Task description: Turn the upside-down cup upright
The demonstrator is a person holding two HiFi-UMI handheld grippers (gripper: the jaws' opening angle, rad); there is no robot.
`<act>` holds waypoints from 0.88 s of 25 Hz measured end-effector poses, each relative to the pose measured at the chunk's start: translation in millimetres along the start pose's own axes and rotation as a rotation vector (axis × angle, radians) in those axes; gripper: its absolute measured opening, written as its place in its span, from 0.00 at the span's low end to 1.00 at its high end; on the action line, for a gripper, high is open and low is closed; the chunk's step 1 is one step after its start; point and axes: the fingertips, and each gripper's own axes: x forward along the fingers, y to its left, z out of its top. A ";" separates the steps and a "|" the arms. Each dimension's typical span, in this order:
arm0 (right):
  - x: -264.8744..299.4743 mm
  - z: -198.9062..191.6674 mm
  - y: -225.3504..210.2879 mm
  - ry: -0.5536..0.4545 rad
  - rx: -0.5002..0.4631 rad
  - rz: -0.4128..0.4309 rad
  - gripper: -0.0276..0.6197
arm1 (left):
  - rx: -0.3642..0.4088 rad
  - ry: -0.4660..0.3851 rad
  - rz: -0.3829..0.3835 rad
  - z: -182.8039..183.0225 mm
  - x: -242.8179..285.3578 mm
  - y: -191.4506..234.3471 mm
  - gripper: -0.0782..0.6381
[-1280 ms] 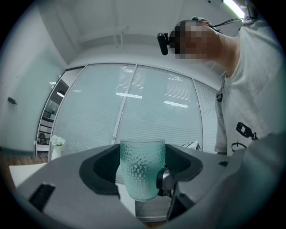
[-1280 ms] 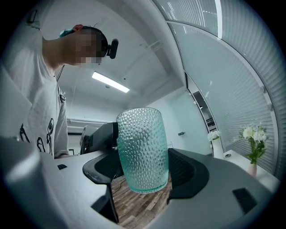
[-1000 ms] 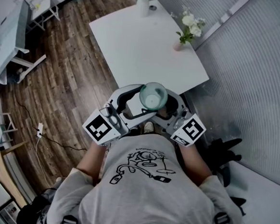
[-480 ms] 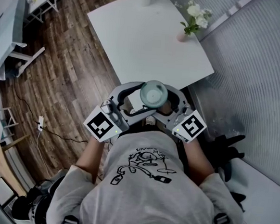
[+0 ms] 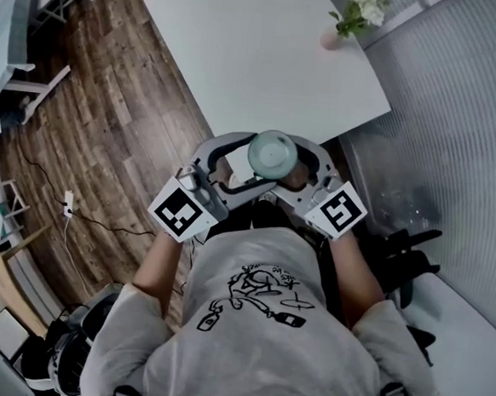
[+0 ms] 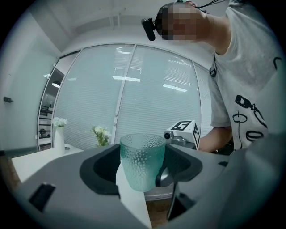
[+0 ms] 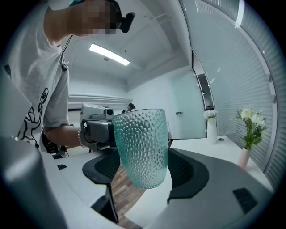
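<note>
A teal dimpled glass cup (image 5: 273, 155) hangs upright, mouth up, in the air just off the near corner of the white table (image 5: 267, 58). My left gripper (image 5: 249, 163) reaches in from the left and my right gripper (image 5: 297, 167) from the right, and both pairs of jaws close around the cup. In the left gripper view the cup (image 6: 142, 161) sits between the dark pads, with the right gripper's marker cube behind it. The right gripper view shows the cup (image 7: 140, 150) slightly tilted between its pads.
A small pink vase of flowers (image 5: 333, 39) stands at the table's far right corner. A ribbed glass wall (image 5: 459, 124) runs along the right. Wooden floor (image 5: 109, 122) with a cable and socket strip (image 5: 67, 213) lies left; a black chair base (image 5: 406, 256) sits right.
Both grippers have come down together with the cup between them, toward the table's near corner. Their hold on the cup looks the same.
</note>
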 end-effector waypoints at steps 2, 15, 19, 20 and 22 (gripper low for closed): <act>2.8 -12.4 -5.3 0.023 -0.009 -0.002 0.58 | 0.005 0.010 0.003 -11.1 3.4 3.9 0.55; 24.7 -95.2 -51.4 0.137 0.020 0.028 0.58 | 0.086 0.104 -0.014 -89.1 38.9 40.0 0.55; 31.7 -121.3 -60.7 0.168 0.026 0.043 0.58 | 0.093 0.124 -0.008 -116.3 45.2 47.6 0.55; 34.5 -126.6 -62.6 0.173 0.028 0.047 0.58 | 0.097 0.128 -0.006 -122.2 46.0 50.0 0.55; 38.6 -135.3 -66.4 0.185 0.032 0.053 0.58 | 0.100 0.132 -0.002 -130.7 48.0 54.6 0.55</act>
